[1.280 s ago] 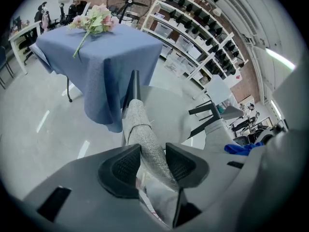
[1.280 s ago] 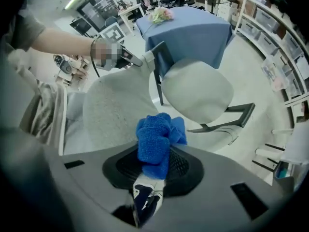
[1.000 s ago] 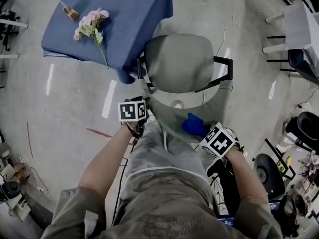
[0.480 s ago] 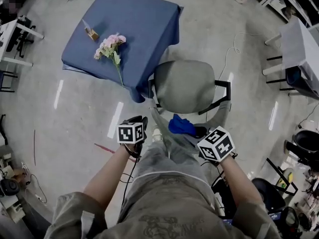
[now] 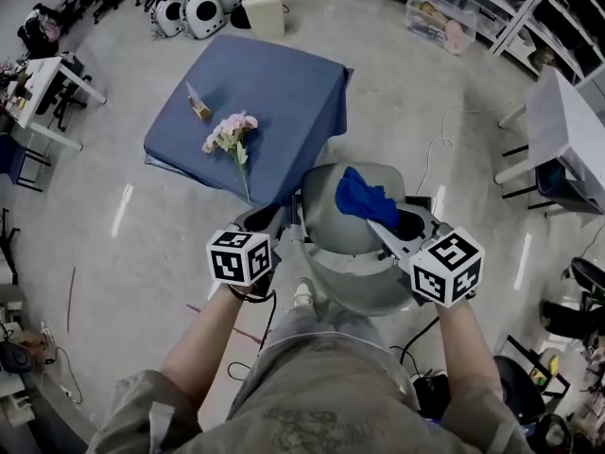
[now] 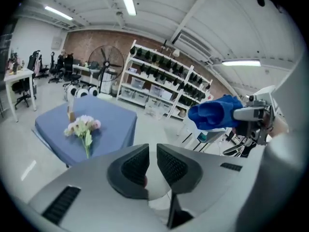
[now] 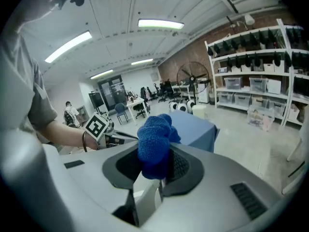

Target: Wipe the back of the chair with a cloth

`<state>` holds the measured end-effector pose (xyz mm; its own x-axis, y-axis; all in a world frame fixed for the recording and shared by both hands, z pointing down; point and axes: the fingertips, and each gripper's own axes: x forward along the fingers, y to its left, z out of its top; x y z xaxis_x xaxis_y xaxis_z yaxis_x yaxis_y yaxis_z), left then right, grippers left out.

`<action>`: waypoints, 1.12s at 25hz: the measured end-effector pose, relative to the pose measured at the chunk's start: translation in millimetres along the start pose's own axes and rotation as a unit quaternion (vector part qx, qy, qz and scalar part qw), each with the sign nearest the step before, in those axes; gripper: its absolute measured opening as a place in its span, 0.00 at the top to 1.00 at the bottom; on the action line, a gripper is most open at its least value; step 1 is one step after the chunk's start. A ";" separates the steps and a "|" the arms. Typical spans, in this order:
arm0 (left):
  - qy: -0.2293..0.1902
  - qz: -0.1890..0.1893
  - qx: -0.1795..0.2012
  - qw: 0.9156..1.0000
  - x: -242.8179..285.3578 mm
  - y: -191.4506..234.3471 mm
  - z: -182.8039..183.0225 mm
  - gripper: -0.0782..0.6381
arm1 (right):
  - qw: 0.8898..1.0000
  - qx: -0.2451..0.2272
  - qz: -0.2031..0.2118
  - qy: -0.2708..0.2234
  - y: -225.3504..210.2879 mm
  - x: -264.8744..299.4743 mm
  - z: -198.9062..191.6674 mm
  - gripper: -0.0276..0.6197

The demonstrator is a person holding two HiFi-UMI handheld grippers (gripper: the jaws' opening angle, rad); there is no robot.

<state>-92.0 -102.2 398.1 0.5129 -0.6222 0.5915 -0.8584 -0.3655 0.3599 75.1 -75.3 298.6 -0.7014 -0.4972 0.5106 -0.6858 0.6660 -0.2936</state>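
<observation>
A grey office chair [image 5: 331,218] stands right in front of me, below both grippers. My right gripper [image 5: 380,221] is shut on a bunched blue cloth [image 5: 364,197], holding it up over the chair. In the right gripper view the cloth [image 7: 154,141] sticks up from between the jaws of that gripper [image 7: 154,164]. My left gripper [image 5: 267,218] hovers at the chair's left edge. Its jaws [image 6: 152,151] have just been closing and stand a narrow gap apart with nothing between them. From the left gripper view the cloth [image 6: 215,112] hangs in the air to the right.
A table under a blue cover [image 5: 274,83] stands beyond the chair, with pink flowers [image 5: 232,132] and a small wooden piece [image 5: 198,110] on it. A white desk [image 5: 558,121] is at the right, shelves and a white bin [image 5: 265,9] at the back. A cable [image 5: 440,130] lies on the floor.
Both grippers have risen from low behind the chair to above it. The blue cloth went up with the right gripper. The head view now takes in more of the room.
</observation>
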 end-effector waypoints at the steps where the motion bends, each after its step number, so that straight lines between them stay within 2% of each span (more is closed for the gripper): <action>1: -0.014 -0.005 0.016 1.000 -5.1 -5.7 16.6 0.81 | 1.000 -0.006 -0.007 -0.021 0.3 -7.8 15.7 0.79; 4: -0.065 -0.007 0.062 0.996 -24.1 -23.2 64.0 0.81 | 0.995 -0.025 -0.025 -0.089 2.6 -33.0 60.1 0.79; 7: -0.115 -0.005 0.101 0.988 -46.0 -42.4 103.0 0.82 | 0.987 -0.044 -0.047 -0.147 7.2 -59.5 96.0 0.79; 14: -0.212 -0.017 0.175 0.961 -100.7 -93.8 160.0 0.83 | 0.968 -0.068 -0.071 -0.230 27.7 -119.7 135.3 0.79; 16: -0.231 -0.018 0.200 0.952 -115.3 -106.6 168.6 0.83 | 0.964 -0.072 -0.077 -0.244 32.8 -134.8 138.5 0.79; 19: -0.252 -0.015 0.258 0.933 -132.5 -127.4 174.0 0.83 | 0.956 -0.079 -0.088 -0.268 41.2 -152.9 143.3 0.79; 21: -0.268 -0.022 0.272 0.924 -143.4 -143.6 177.0 0.83 | 0.949 -0.087 -0.098 -0.286 47.7 -163.8 146.6 0.79; 23: -0.285 -0.025 0.273 0.919 -154.4 -158.0 180.8 0.83 | 0.944 -0.091 -0.103 -0.299 53.2 -174.5 148.6 0.79; 27: -0.281 -0.007 0.335 0.899 -159.8 -175.4 174.5 0.83 | 0.942 -0.098 -0.105 -0.303 57.5 -190.4 145.5 0.79; 28: -0.276 -0.008 0.346 0.897 -158.8 -177.5 170.3 0.83 | 0.942 -0.100 -0.106 -0.302 57.6 -192.2 143.5 0.79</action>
<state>-22.4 -56.3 117.4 0.6065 -0.7917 0.0734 -0.7490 -0.5999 -0.2813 142.6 -21.2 67.6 -0.5766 -0.8164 -0.0306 -0.8150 0.5774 -0.0485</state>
